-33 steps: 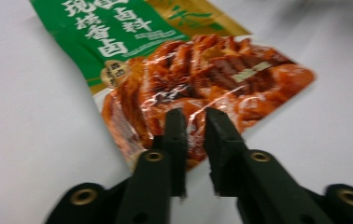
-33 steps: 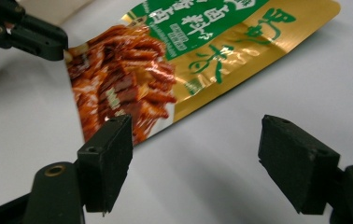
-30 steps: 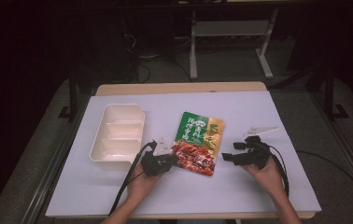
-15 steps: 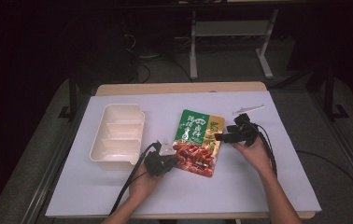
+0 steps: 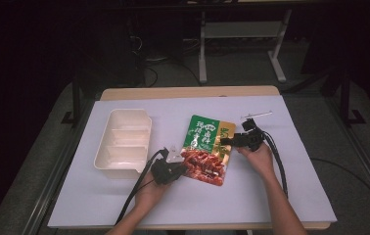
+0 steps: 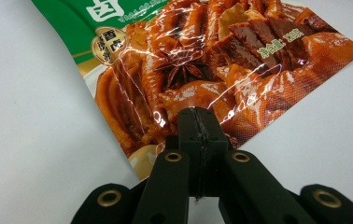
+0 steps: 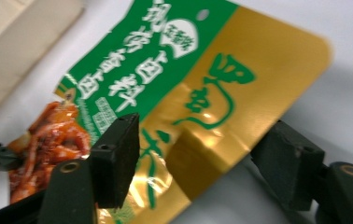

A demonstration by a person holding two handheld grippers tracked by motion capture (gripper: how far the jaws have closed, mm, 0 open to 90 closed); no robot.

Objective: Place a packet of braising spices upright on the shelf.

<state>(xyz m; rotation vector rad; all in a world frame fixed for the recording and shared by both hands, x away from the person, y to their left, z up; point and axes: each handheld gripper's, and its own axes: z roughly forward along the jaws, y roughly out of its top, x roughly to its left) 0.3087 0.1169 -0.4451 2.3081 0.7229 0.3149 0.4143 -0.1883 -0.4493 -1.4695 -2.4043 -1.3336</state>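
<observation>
Now the left claw (image 6: 197,140) is clamped on the food pouch (image 5: 207,147); the right claw (image 7: 202,163), jaws apart and just closing, straddles its gold edge, having moved in; two-handed grip appears imminent.

The pouch (image 5: 206,148) lies on the table (image 5: 281,196), right of the tray (image 5: 123,142).
</observation>
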